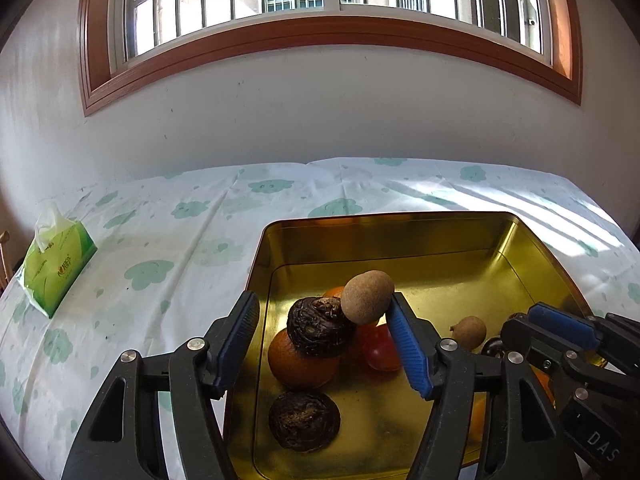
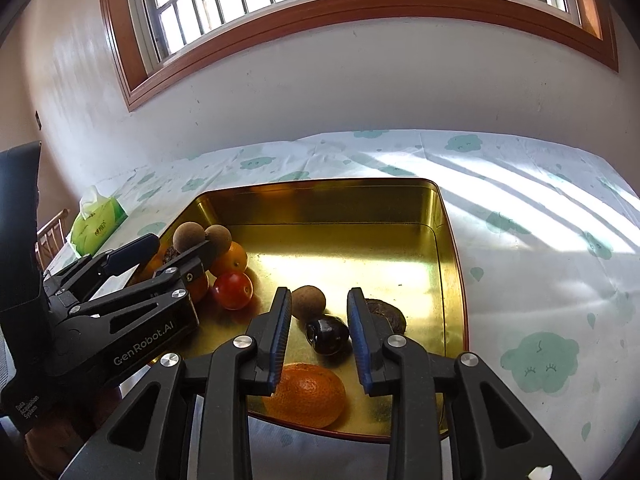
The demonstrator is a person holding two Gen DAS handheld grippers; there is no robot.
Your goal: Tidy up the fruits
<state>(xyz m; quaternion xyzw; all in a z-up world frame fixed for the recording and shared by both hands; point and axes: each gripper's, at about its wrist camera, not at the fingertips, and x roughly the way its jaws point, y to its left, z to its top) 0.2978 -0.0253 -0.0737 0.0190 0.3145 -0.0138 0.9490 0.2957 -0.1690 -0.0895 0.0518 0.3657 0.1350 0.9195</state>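
Note:
A gold metal tray (image 1: 400,236) (image 2: 440,220) sits on the table and holds the fruits. My left gripper (image 1: 320,320) is open above the tray's left part. A round tan fruit (image 1: 368,297) rests against its right finger, above a dark wrinkled fruit (image 1: 320,332), an orange (image 1: 298,364) and a red tomato (image 1: 382,348). Another dark wrinkled fruit (image 1: 304,420) lies nearer. My right gripper (image 2: 320,332) is open and empty above a shiny dark fruit (image 2: 328,334), with a tan fruit (image 2: 308,302) behind and an orange (image 2: 310,394) in front.
A green tissue pack (image 1: 56,264) (image 2: 98,224) lies at the table's left end. The table wears a white cloth with green clouds (image 2: 540,360). A wall and window stand behind. A wooden chair (image 2: 52,232) is at the left.

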